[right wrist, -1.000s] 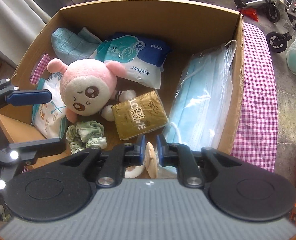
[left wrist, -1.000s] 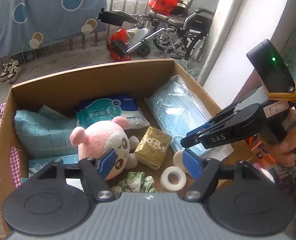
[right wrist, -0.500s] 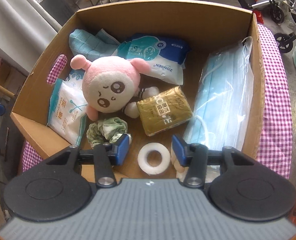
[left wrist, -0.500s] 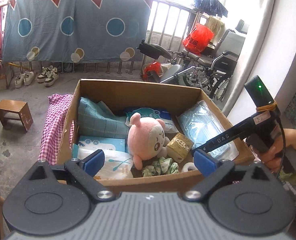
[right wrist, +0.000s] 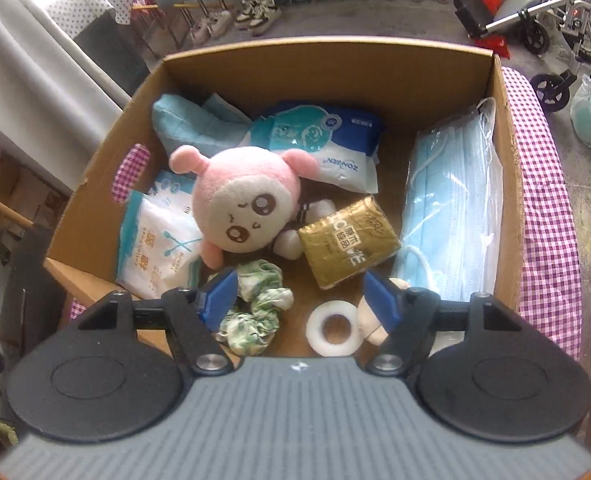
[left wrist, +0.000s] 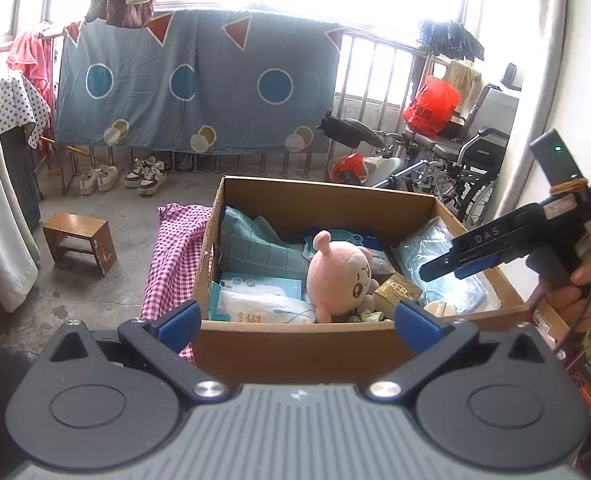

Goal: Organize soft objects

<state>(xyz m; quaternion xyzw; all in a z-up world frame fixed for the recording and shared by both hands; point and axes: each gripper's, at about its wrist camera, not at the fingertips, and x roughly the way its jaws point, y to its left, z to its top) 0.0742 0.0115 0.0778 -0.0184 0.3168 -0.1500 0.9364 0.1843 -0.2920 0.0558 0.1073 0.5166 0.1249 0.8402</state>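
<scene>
Both tools empty. Right gripper above the cardboard box, jaws just spreading, nothing between the pads; white tape roll lies on the box floor at the near wall, beside the green scrunchie. Left gripper spread wide, just outside the near wall. Pink plush mid-box, mask pack along the right wall.

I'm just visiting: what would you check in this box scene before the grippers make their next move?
1. Right gripper empty, jaws just opened: ok.
2. Left gripper empty, wide open, outside the cardboard box: ok.
3. White tape roll lying flat and free on the box floor: ok.
4. Beige round piece beside the roll fully released: cannot tell, a finger hides part of it.
5. Pink plush toy inside the box: ok.
6. Green scrunchie clear of the right fingers: cannot tell.
</scene>
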